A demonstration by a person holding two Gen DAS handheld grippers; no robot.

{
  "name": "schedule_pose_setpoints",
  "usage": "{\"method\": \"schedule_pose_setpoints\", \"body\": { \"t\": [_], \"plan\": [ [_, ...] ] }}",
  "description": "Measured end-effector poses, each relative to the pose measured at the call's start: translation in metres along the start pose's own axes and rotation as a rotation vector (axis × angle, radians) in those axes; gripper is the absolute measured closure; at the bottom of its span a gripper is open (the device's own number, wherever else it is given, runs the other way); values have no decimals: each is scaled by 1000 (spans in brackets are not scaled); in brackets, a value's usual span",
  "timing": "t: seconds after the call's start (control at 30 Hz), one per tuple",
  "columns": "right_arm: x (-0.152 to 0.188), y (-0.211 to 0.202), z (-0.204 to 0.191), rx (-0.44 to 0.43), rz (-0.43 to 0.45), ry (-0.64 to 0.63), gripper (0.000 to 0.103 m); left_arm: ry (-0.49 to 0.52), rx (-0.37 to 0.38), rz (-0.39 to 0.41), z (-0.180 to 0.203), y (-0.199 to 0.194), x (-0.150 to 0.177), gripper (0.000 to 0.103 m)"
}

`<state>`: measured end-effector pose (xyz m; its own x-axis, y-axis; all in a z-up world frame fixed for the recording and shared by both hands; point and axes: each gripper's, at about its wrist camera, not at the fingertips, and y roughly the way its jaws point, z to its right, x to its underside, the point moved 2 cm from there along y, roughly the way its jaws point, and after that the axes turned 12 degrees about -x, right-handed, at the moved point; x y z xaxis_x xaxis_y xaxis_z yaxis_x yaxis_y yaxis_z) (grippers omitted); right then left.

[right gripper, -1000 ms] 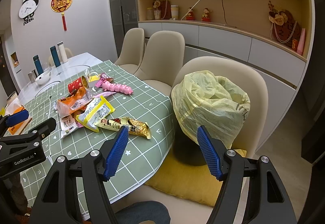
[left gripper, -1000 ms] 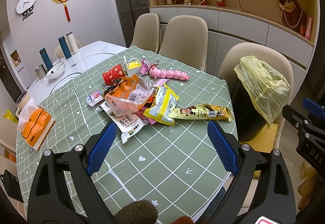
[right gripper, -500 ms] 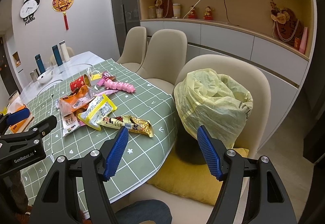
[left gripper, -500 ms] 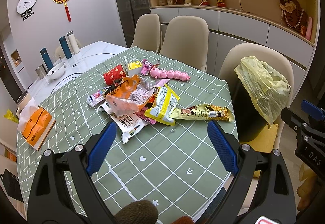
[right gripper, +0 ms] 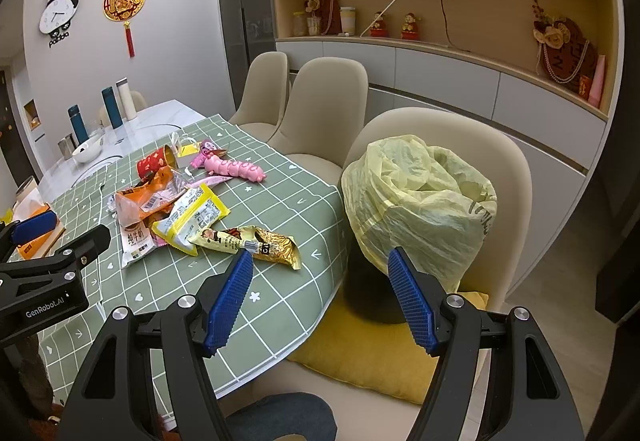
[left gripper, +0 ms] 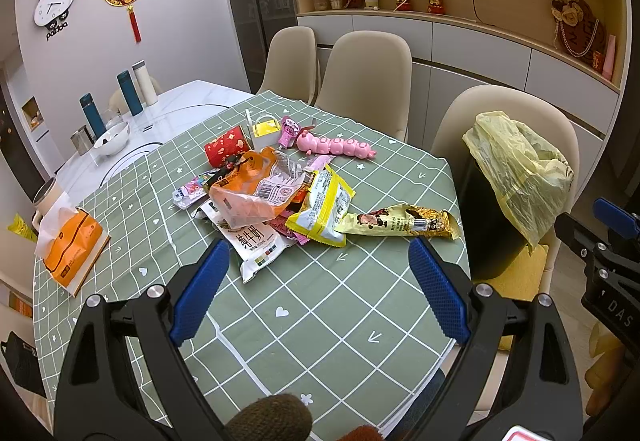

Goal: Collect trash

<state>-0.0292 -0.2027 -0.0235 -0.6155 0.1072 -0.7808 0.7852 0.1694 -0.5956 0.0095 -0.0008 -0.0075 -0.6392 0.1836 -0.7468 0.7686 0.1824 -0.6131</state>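
Note:
A heap of snack wrappers [left gripper: 276, 197] lies on the green checked tablecloth [left gripper: 320, 305]; it also shows in the right wrist view [right gripper: 172, 209]. A gold wrapper [left gripper: 400, 221] lies at its right end, nearest the table edge [right gripper: 256, 241]. A black bin lined with a yellow bag [left gripper: 516, 169] stands on a chair beside the table [right gripper: 416, 201]. My left gripper [left gripper: 318, 289] is open and empty, above the cloth in front of the heap. My right gripper [right gripper: 320, 297] is open and empty, between the table edge and the bin.
A pink caterpillar toy [left gripper: 336, 147], a red can [left gripper: 224, 151] and a small yellow box [left gripper: 266, 131] lie behind the heap. An orange tissue pack [left gripper: 72, 245] sits at the left. Beige chairs [left gripper: 368, 81] stand at the far side. Bottles [left gripper: 128, 93] and a bowl stand on the white table.
Both grippers have drifted slightly; the right one has moved a little toward the table, so the gold wrapper sits nearer its left finger. Nothing was taken hold of.

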Motion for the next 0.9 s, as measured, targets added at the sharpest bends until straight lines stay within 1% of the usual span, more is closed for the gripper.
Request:
{"method": "schedule_pose_setpoints", "body": {
  "t": [0.9],
  "plan": [
    [0,1,2,4,-7,2,37,-5,6,-6,0,2,2,16]
  ]
}}
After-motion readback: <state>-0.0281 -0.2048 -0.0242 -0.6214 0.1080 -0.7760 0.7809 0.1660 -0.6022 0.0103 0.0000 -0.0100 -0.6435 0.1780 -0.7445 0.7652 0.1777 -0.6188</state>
